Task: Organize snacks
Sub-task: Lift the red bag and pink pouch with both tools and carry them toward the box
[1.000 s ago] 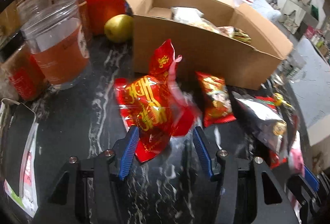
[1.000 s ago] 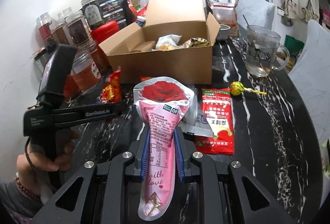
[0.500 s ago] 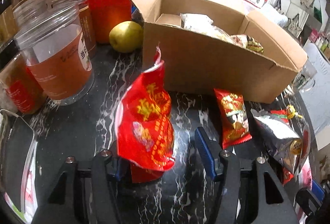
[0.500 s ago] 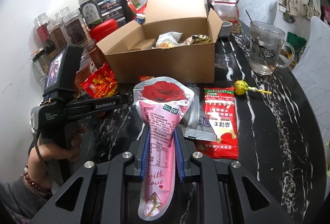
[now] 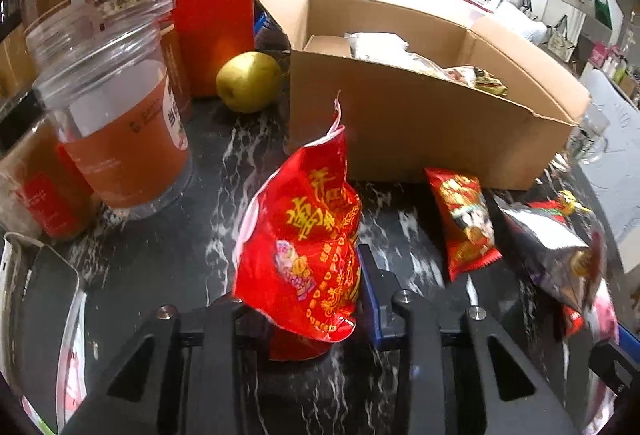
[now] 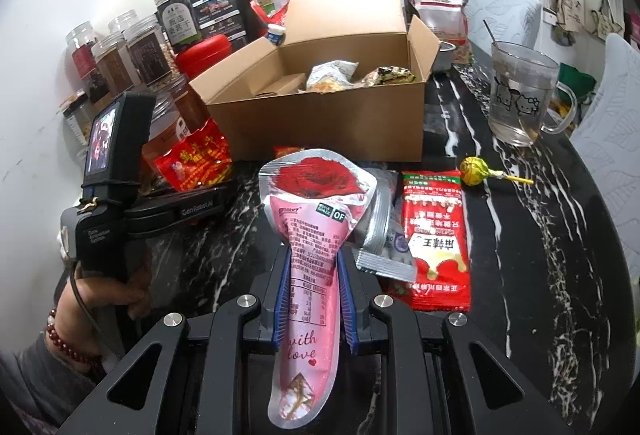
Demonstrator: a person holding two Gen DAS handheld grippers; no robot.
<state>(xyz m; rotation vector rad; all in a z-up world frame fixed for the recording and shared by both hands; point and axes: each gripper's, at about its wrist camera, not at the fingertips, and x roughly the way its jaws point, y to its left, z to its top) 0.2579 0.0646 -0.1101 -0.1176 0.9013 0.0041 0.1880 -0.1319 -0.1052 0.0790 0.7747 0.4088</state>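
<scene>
Both grippers' fingers are clenched on light, crinkly, slippery packets before the open cardboard box (image 6: 320, 123): left gripper (image 5: 304, 299) grasping the red foil snack bag (image 5: 308, 247), right gripper (image 6: 314, 299) the pink rose-printed pouch (image 6: 314, 235) mid-body.

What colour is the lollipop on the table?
The lollipop has a yellow-green wrapper and a yellow stick, clearest in the right wrist view.

Both my views bulge, with black corners. My left view is dim and soft; the dark bag (image 5: 560, 255) at its right edge smears. My right view is brighter, with glare on the worktop (image 6: 540, 255).
</scene>
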